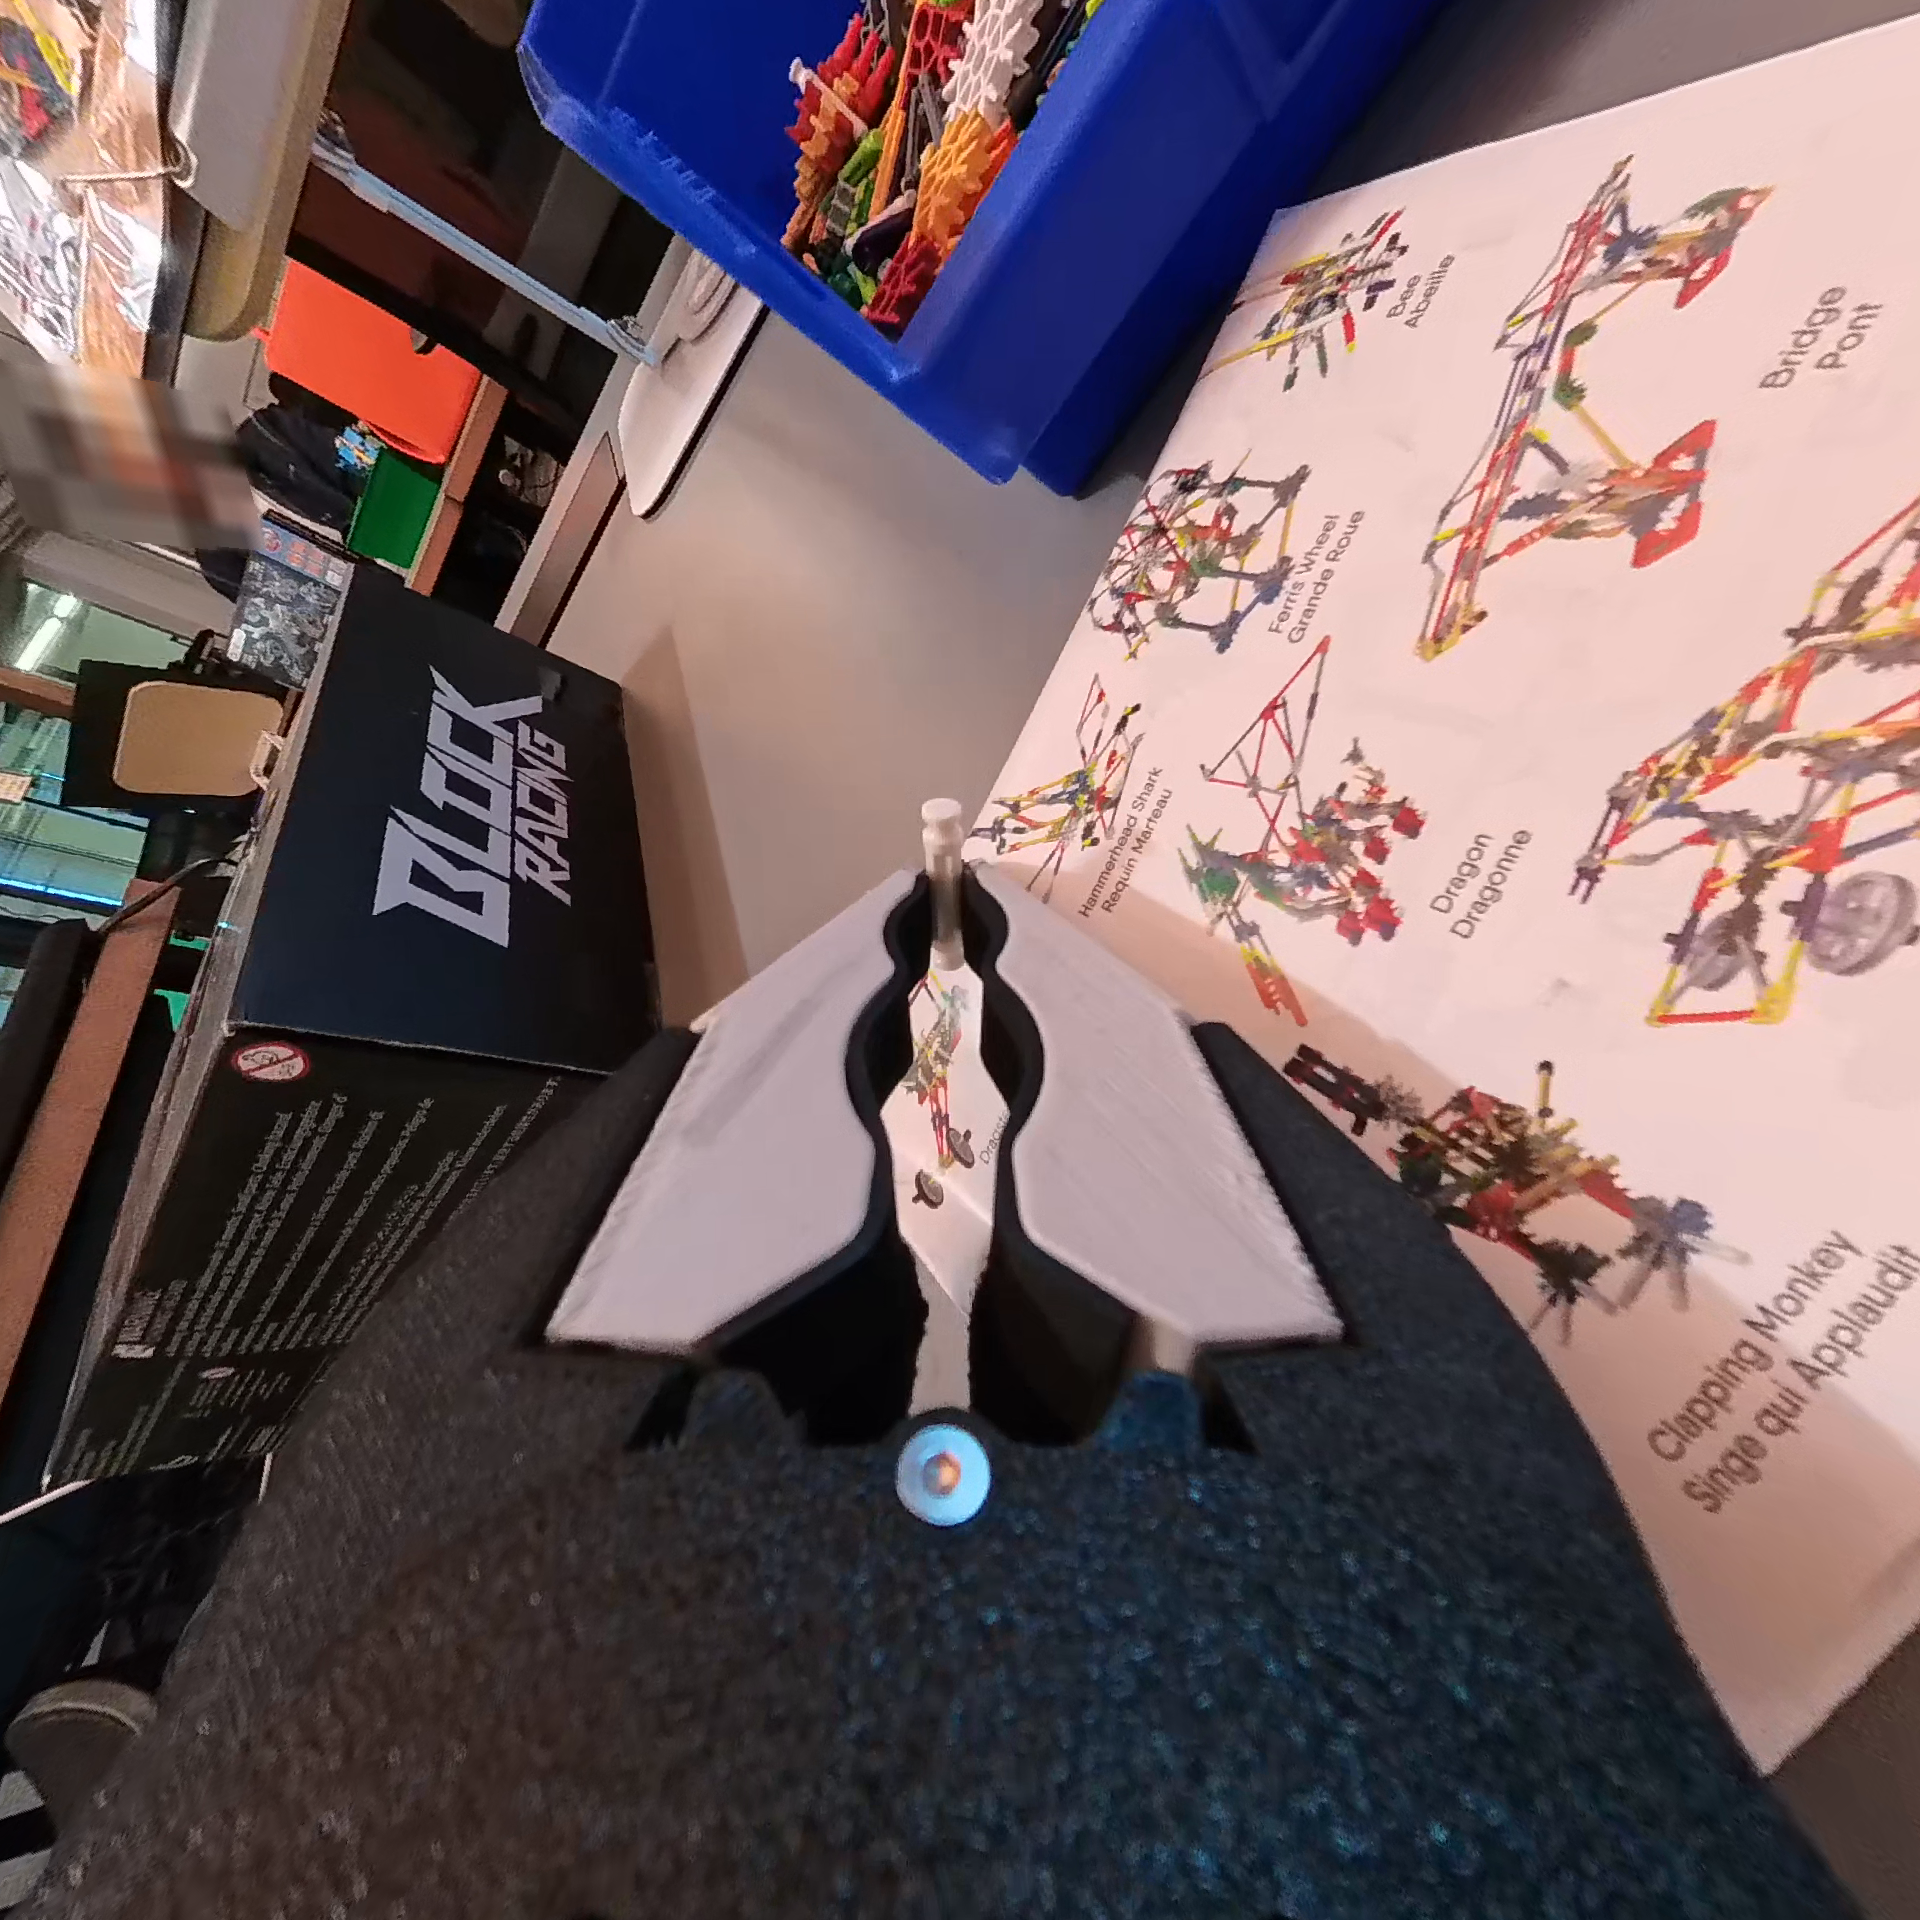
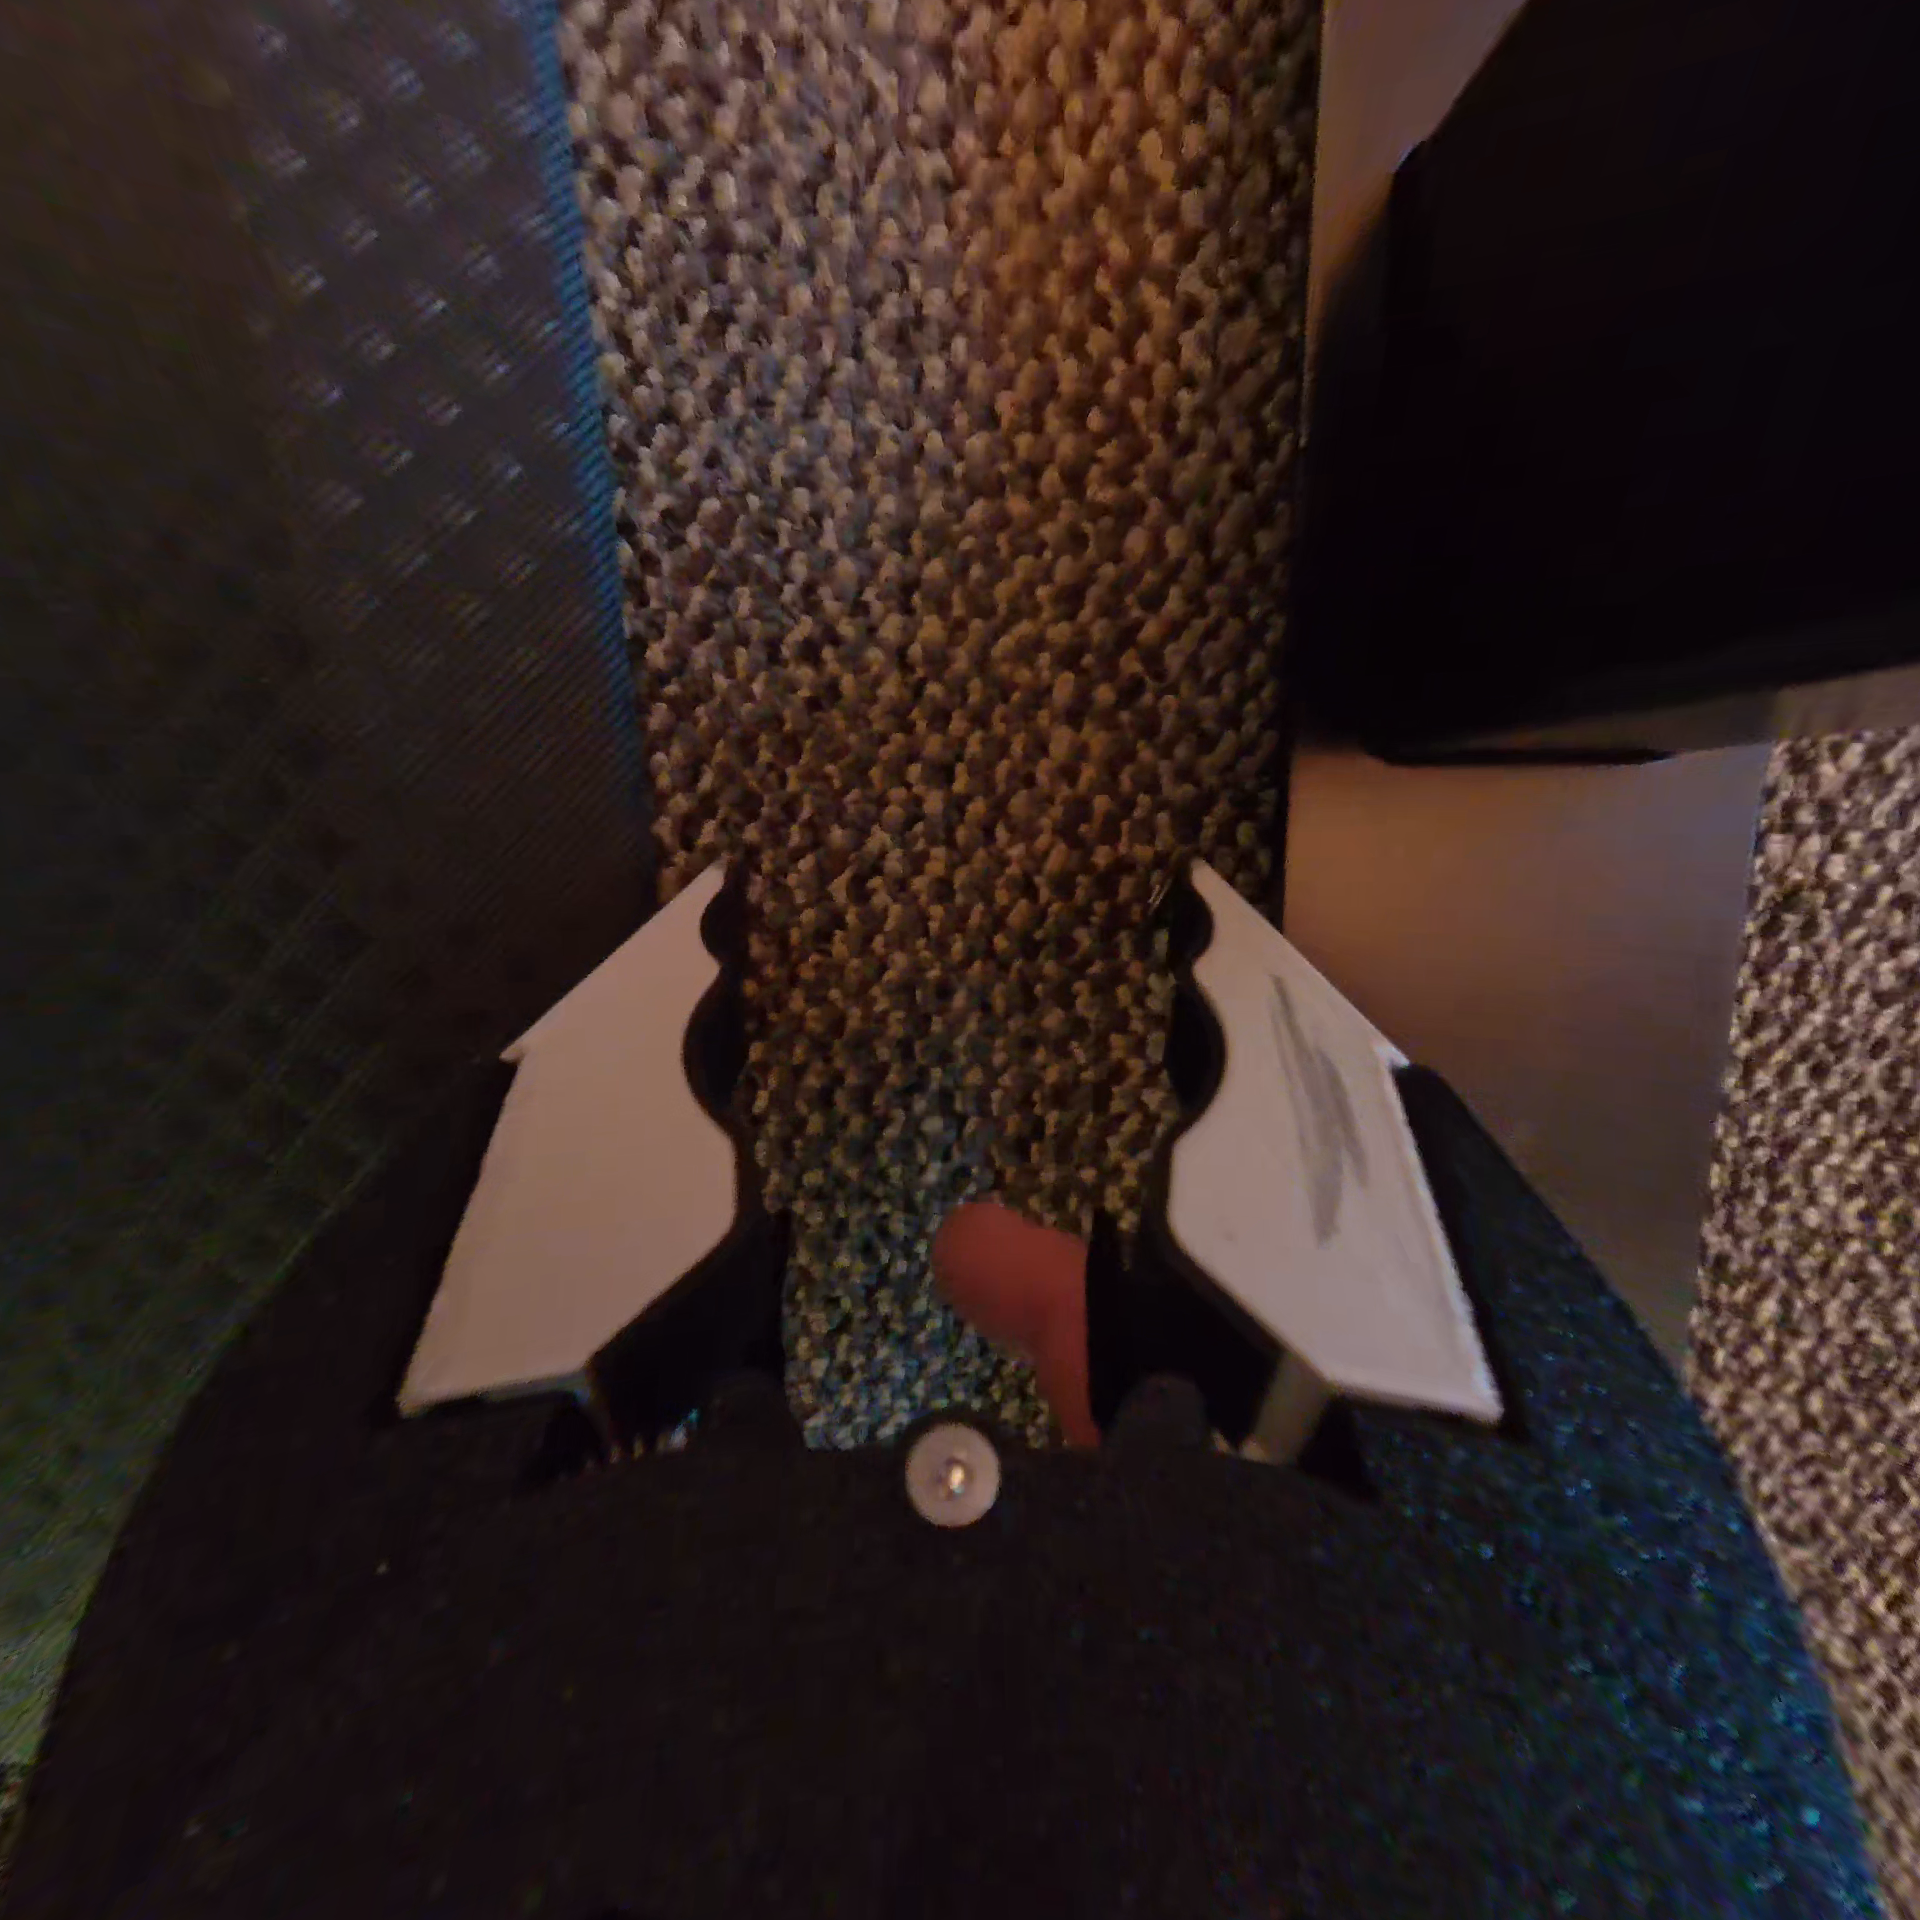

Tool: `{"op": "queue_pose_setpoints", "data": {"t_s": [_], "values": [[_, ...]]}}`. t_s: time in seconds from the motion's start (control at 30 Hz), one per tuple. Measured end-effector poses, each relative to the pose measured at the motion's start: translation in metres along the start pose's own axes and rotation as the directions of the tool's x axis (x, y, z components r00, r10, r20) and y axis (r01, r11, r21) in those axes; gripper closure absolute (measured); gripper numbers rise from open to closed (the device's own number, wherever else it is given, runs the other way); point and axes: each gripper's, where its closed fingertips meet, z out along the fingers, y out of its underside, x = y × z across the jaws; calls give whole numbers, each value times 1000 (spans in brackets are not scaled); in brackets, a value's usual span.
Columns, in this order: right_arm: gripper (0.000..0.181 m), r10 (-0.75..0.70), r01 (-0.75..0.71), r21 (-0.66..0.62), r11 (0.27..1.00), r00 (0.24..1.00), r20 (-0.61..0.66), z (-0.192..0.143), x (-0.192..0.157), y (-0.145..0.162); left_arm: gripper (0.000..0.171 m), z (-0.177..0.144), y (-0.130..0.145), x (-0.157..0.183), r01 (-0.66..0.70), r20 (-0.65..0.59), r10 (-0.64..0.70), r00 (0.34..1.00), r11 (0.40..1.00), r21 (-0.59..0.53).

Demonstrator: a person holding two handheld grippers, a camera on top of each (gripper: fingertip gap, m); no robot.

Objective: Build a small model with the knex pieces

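My left gripper is shut on a short grey plastic rod, whose capped end sticks out past the fingertips. It hovers over the near edge of a large white instruction sheet printed with pictures of colourful rod-and-connector models. My right gripper is open and empty, pointing down at speckled brown carpet. A small reddish piece shows low between its fingers, near the base. What that piece is I cannot tell.
A blue bin filled with several colourful construction pieces stands at the sheet's far side. A black printed box lies on the left. Shelves and clutter lie beyond. In the right wrist view a dark box and dark mesh fabric flank the carpet.
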Motion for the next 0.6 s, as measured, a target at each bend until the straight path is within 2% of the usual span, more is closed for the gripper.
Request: {"op": "queue_pose_setpoints", "data": {"t_s": [0.13,0.23,0.3,0.37,0.43,0.5,0.6], "values": [[103,-28,29,-56,998,999,21,-2,-1,4,169,0,0,0,-1,1,1,1000,1000,1],[119,-84,89,-76,993,995,62,-9,-6,11,169,0,0,0,-4,1,4,1000,1000,4],[139,-92,101,-76,992,990,105,-15,-17,21,169,0,0,0,-2,-1,2,1000,1000,4],[133,-80,90,-60,994,985,154,-22,-32,29,169,0,0,0,-4,0,4,1000,1000,5],[125,-85,85,5,996,989,121,-27,-36,28,169,0,0,0,-6,2,6,1000,1000,4],[129,-73,68,71,995,995,63,-33,-33,26,169,0,0,0,-7,6,7,1000,1000,1],[128,77,-89,119,989,992,98,-39,-39,31,169,0,0,-1,-9,12,9,1000,1000,-1]]}}
